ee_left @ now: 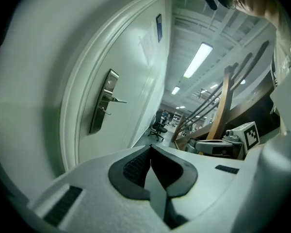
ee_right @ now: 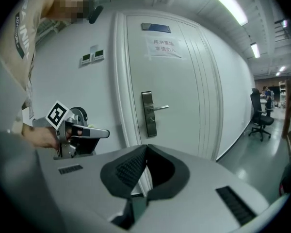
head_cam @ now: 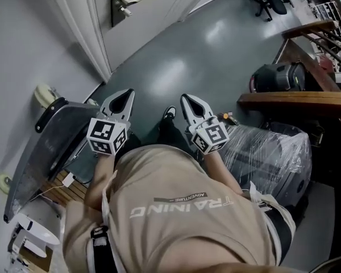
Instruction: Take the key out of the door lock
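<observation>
Task not yet begun: left gripper (head_cam: 129,94) and right gripper (head_cam: 184,98), jaws pressed together on nothing, hang well apart from the door (ee_right: 184,81); the key (ee_left: 105,111), seemingly a small stub under the handle (ee_left: 117,100), sits in the lock plate (ee_right: 148,113)

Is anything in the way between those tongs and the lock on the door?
Nothing visible does. Both the left tongs and right tongs are shut and empty, with only bare floor between them and the lock on the door. The key itself is too small to make out.
</observation>
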`<state>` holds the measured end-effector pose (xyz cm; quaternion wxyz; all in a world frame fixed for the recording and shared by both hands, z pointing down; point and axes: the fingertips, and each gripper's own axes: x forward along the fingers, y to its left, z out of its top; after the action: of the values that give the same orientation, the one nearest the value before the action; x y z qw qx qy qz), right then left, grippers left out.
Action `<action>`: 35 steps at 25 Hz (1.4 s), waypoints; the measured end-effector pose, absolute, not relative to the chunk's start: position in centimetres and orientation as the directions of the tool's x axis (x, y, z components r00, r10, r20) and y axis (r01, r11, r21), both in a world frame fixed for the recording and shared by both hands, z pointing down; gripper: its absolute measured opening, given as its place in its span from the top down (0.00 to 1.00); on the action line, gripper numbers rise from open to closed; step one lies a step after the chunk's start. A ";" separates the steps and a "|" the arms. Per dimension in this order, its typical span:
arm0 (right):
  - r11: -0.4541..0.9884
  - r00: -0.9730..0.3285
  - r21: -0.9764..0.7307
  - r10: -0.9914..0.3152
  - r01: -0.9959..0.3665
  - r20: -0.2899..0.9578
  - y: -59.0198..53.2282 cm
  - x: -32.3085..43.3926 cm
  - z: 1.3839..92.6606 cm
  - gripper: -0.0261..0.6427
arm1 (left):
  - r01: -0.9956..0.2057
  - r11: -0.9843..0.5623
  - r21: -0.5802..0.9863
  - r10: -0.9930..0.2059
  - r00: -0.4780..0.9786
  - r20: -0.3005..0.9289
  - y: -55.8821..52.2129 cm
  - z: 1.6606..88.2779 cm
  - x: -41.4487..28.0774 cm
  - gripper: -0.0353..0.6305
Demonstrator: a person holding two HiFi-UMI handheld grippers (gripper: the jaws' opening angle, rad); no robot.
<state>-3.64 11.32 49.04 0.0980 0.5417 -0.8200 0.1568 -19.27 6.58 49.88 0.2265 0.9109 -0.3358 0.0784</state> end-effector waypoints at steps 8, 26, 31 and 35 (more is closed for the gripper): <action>0.453 -0.477 -0.148 -0.832 -0.879 0.284 8.0 5.7 48.8 0.94 | -0.702 -0.660 0.268 -0.628 0.711 0.316 4.2 46.3 -9.7 0.94; 0.567 -0.623 -0.260 -0.694 -0.782 0.361 0.7 20.5 57.4 0.94 | -0.738 -0.642 0.210 -0.597 0.652 0.467 0.5 48.4 7.9 0.94; 0.555 -0.607 -0.251 -0.688 -0.793 0.398 -0.1 21.1 58.2 0.94 | -0.744 -0.645 0.174 -0.582 0.625 0.520 -0.8 51.2 7.7 0.94; 0.569 -0.587 -0.193 -0.674 -0.800 0.448 -0.9 22.0 57.1 0.94 | -0.613 -0.782 0.109 -0.509 0.730 0.456 -3.1 49.3 13.3 0.94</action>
<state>22.04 -0.88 57.11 0.1645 0.4234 -0.8702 0.1908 13.35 -3.13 49.31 0.1271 0.9213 -0.3044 0.2057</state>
